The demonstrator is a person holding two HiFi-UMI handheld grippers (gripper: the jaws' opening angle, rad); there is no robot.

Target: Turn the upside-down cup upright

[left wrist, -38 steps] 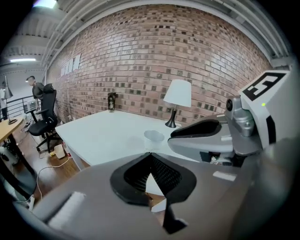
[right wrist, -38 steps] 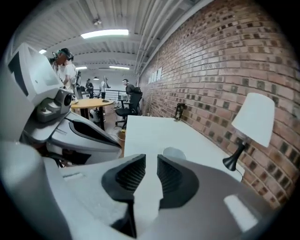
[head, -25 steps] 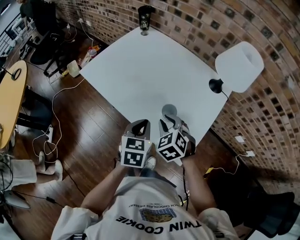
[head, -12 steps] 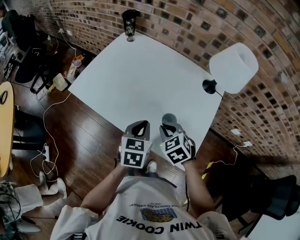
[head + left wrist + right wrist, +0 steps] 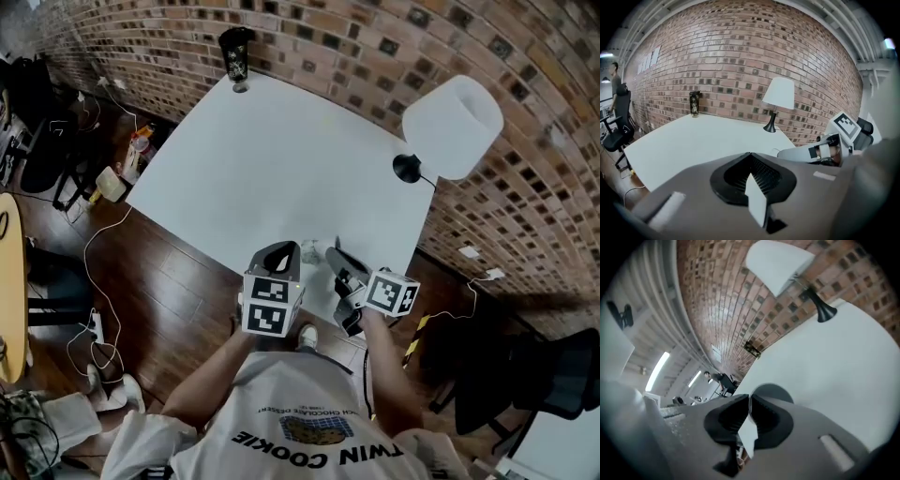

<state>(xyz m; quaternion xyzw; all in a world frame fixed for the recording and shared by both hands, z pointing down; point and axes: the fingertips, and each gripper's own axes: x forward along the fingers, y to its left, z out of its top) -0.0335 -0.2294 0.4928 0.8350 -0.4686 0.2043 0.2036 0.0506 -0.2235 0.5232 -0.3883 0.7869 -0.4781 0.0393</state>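
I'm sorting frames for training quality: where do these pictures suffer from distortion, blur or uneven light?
Head view: the red brick wall bows from the wide lens; the white table is bright, the wooden floor dark. Left gripper view: black corners, the left gripper's near tongs soft. Right gripper view: scene tilted, the grey cup in the right gripper's tongs soft.

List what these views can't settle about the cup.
cup: right gripper view, mostly hidden behind the right claw; tilt unclear.
Same cup, head view: small, partly covered by that claw.
dark bottle label: head view, too small to read.
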